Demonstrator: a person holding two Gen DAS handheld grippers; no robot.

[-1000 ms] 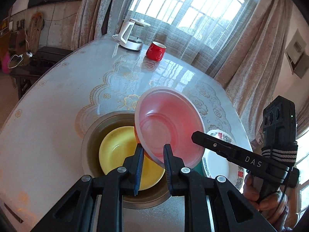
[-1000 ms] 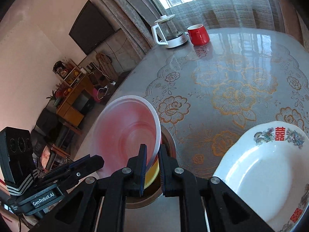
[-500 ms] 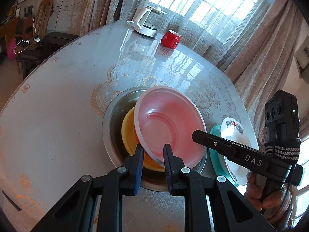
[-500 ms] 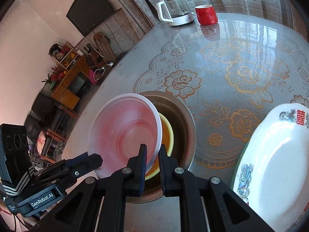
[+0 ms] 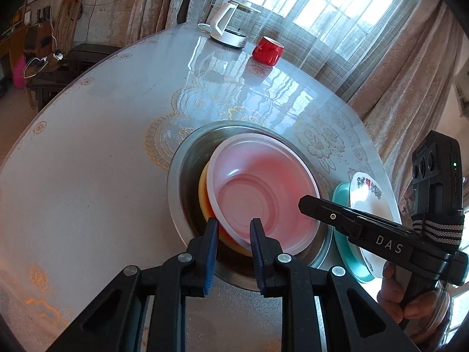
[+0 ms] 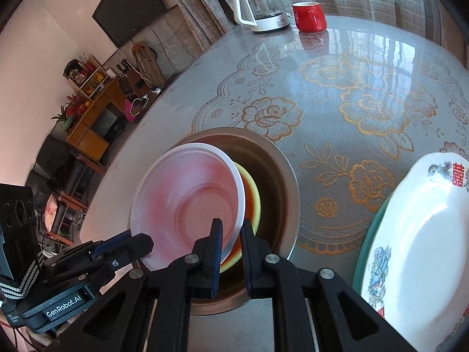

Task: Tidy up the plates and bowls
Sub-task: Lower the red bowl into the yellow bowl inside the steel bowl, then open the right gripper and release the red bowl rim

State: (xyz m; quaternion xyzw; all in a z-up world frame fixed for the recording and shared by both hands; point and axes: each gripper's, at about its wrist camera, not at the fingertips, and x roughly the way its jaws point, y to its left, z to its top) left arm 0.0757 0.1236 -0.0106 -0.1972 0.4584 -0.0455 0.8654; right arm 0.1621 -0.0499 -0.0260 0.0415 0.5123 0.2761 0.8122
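While the left hand-held gripper (image 5: 233,224) reaches over the near rim of the basin (image 5: 181,182), its jaws have just been opening. The pink bowl's (image 5: 263,193) rim runs between the blue pads, which stand slightly apart from it. That bowl lies tilted inside the basin, on a yellow bowl (image 5: 203,187) that peeks out at its left edge. Right of the basin, the right hand-held gripper (image 5: 304,205) comes in over the bowl's far side, with a hand (image 5: 392,299) on its grip. Just beyond the basin's right rim a white plate (image 5: 369,202) lies on a teal plate (image 5: 341,196). Far across the table (image 5: 88,176) from the basin are a red mug (image 5: 266,51) and a kettle (image 5: 230,26).

From the right wrist, the right hand-held gripper (image 6: 231,226) is clamped on the pink bowl's (image 6: 187,199) rim – the pads squeeze it from both sides. The yellow bowl (image 6: 253,193) shows behind it, inside the basin (image 6: 281,176). Left of the basin, the left hand-held gripper (image 6: 146,240) meets the bowl's lower edge – its pads are hidden here.
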